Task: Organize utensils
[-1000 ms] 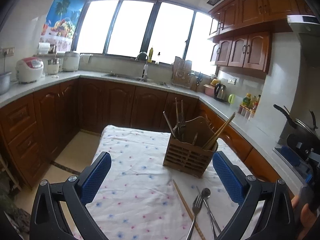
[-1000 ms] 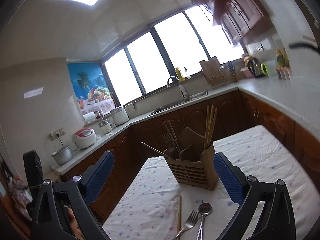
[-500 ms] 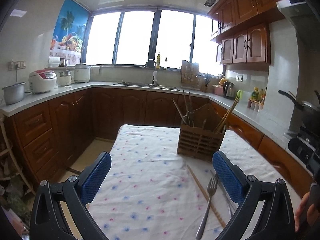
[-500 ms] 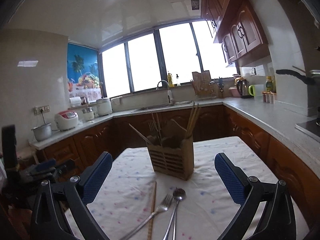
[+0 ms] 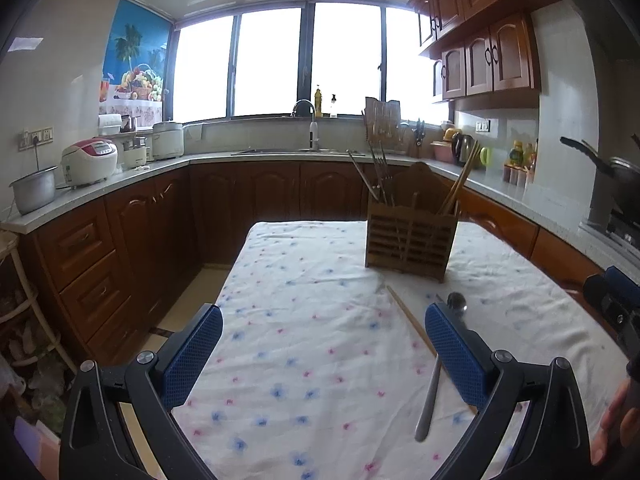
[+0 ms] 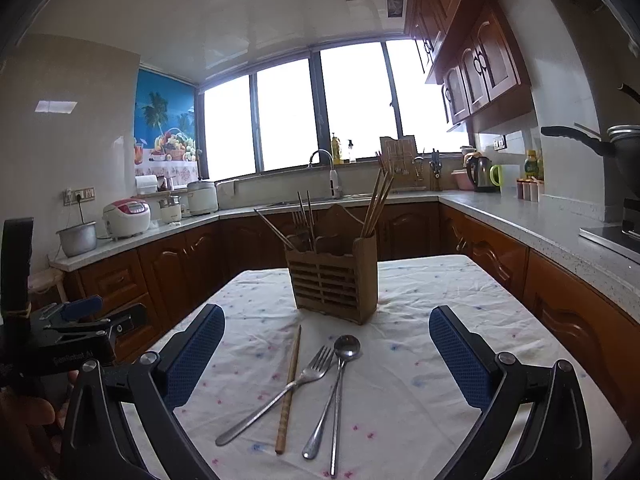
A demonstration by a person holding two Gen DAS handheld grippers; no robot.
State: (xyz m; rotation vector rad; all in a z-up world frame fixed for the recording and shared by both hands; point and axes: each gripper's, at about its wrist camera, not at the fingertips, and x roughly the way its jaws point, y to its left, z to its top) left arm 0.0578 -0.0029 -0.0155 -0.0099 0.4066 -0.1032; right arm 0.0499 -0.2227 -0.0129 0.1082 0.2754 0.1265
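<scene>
Steel fork (image 6: 280, 390), steel spoon (image 6: 347, 347) and one wooden chopstick (image 6: 289, 388) lie loose on the table (image 6: 420, 280), on a white cloth (image 5: 312, 320) printed with small blue and pink flowers. Right view: fork lies on a slant, tines toward the spoon bowl, its handle crossing the chopstick. A thin metal rod (image 6: 337, 412) runs from just under the spoon bowl toward me; I cannot tell whether it is a second utensil. All of these sit just in front of the wooden holder (image 6: 334, 280).

Holder stands upright near the far middle of the table. Several chopsticks (image 6: 378, 204) lean out of its right compartment; forks and metal sticks (image 6: 302, 220) stand in its left one.

My right fingers (image 6: 326, 350): spread wide, holding nothing, hovering above the loose utensils, which lie between the two blue pads (image 6: 456, 356).

My left fingers (image 5: 324, 354): also wide apart, nothing held, over bare cloth. In this view the loose utensils lie toward the right pad (image 5: 454, 354), which hides part of them; the spoon bowl (image 5: 457, 302) and the chopstick (image 5: 408, 320) show beside it.

Around the table: dark wooden cabinets (image 5: 132, 240), a grey worktop with rice cookers (image 5: 90, 160), a sink tap (image 5: 306, 110) under the window (image 5: 272, 64), a kettle (image 6: 478, 174).
</scene>
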